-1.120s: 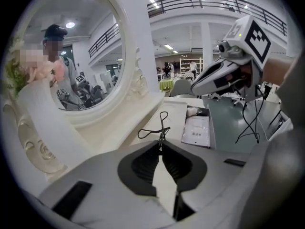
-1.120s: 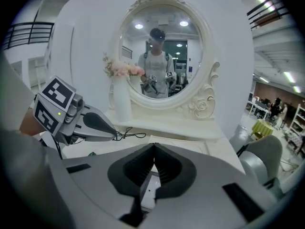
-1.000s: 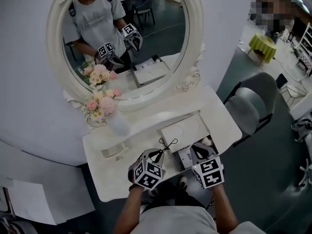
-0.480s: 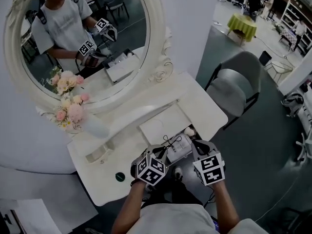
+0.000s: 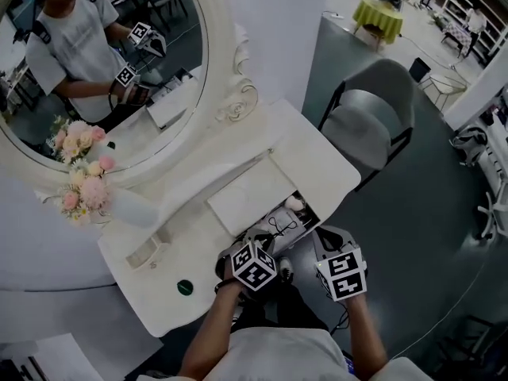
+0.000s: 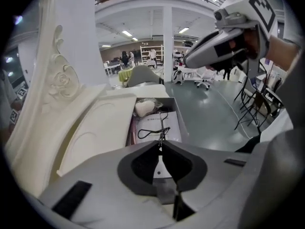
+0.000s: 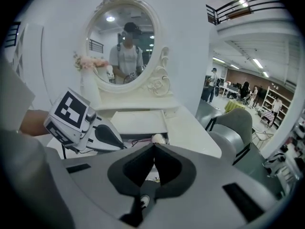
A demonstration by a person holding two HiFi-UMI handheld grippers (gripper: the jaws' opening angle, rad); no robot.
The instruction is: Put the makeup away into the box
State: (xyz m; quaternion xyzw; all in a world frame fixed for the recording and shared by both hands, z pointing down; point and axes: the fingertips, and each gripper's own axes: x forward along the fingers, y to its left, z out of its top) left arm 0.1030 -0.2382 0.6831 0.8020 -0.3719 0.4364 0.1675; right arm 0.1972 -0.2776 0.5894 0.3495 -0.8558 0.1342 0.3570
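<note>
An open white box (image 5: 305, 213) stands at the vanity table's front edge, its lid (image 5: 248, 197) folded back. Inside lie a white sponge (image 6: 144, 108) and a white card (image 6: 164, 128). My left gripper (image 5: 268, 240) is shut on a black eyelash curler (image 6: 159, 127), which hangs just above the box's near end. In the left gripper view the curler's loops stick out past the closed tips of the left gripper (image 6: 160, 145). My right gripper (image 5: 316, 236) is beside it on the right, shut and empty; its tips (image 7: 154, 146) touch with nothing between them.
A round mirror (image 5: 95, 62) and a vase of pink flowers (image 5: 83, 189) stand at the back of the table. A small green disc (image 5: 185, 287) and a little tray (image 5: 143, 252) lie at the left. A grey chair (image 5: 367, 125) stands to the right.
The head view has swung, so the table has slid up and left and the green disc came into sight. Both grippers sank a little toward the box's near end; the curler stays gripped.
</note>
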